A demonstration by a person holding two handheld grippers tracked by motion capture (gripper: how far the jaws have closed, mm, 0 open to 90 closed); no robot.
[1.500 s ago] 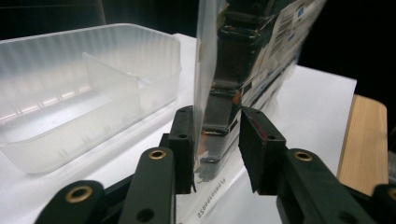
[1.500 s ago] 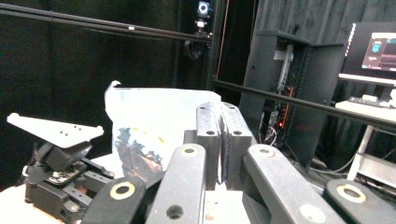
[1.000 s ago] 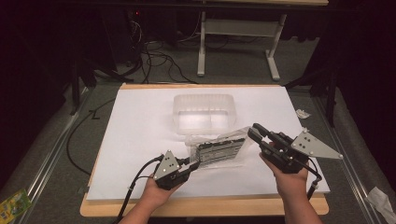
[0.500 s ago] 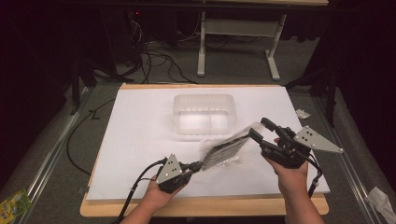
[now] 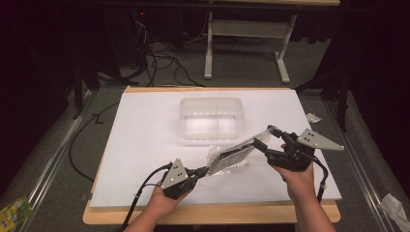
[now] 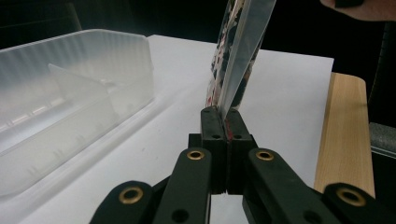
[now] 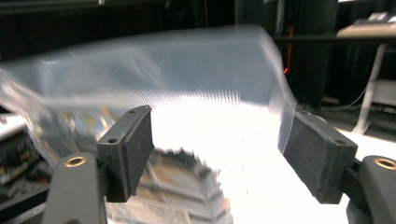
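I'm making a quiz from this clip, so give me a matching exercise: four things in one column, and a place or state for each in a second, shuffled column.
Things:
1. left tongs
2. right tongs
3. clear bin
4. plastic bag

States:
A. stands on the white sheet beyond the hands
B. jaws apart, bag edge between them
C. lifted off the table between the two hands
D. clamped shut on a bag corner

Pairs: 1-D, 2-B, 3-A, 4-C

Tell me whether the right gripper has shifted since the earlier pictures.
Yes. In the high view the right gripper has slid rightward and slightly nearer the table's front edge, away from the clear bin. Its fingers have just been opening, with the plastic bag between them.
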